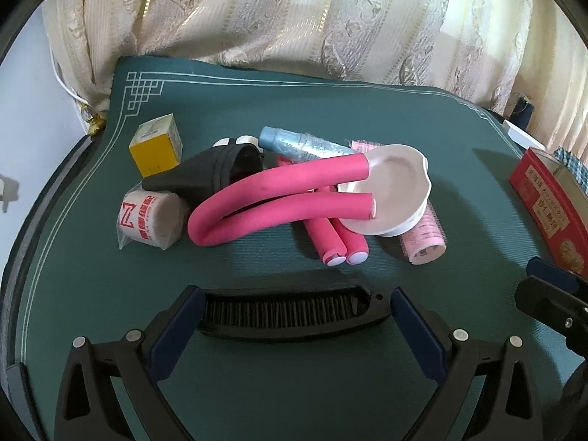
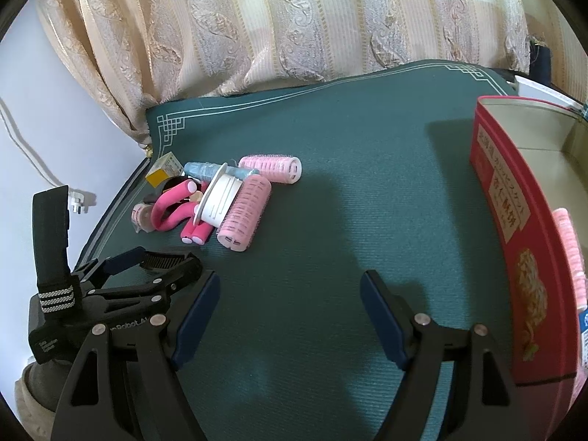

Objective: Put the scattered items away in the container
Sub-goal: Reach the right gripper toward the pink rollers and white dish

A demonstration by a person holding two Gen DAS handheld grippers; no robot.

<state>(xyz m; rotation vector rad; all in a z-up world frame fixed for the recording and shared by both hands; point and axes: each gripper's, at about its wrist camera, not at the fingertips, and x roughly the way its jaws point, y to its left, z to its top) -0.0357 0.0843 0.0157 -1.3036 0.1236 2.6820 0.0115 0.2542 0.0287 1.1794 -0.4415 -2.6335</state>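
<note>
Left gripper (image 1: 294,316) is sitting spread around a black comb (image 1: 294,312) lying flat on the green worktop (image 1: 257,386), one finger at each end, jaws not yet closing; whether the pads are touching it cannot be told. Step in hand, likely: gripping the comb. Next move is calling for closing, lifting, carrying right.

The far pile is waiting: yellow box (image 1: 156,149), bent pink foam roller (image 1: 272,198), white dish (image 1: 389,194).

Right gripper (image 2: 290,312) is hovering spread and empty over bare mat.

Far right, the red tin (image 2: 514,228) is standing open. Only the right view is showing its inside, with a pink mesh roller (image 2: 569,253) already lying in it.
</note>
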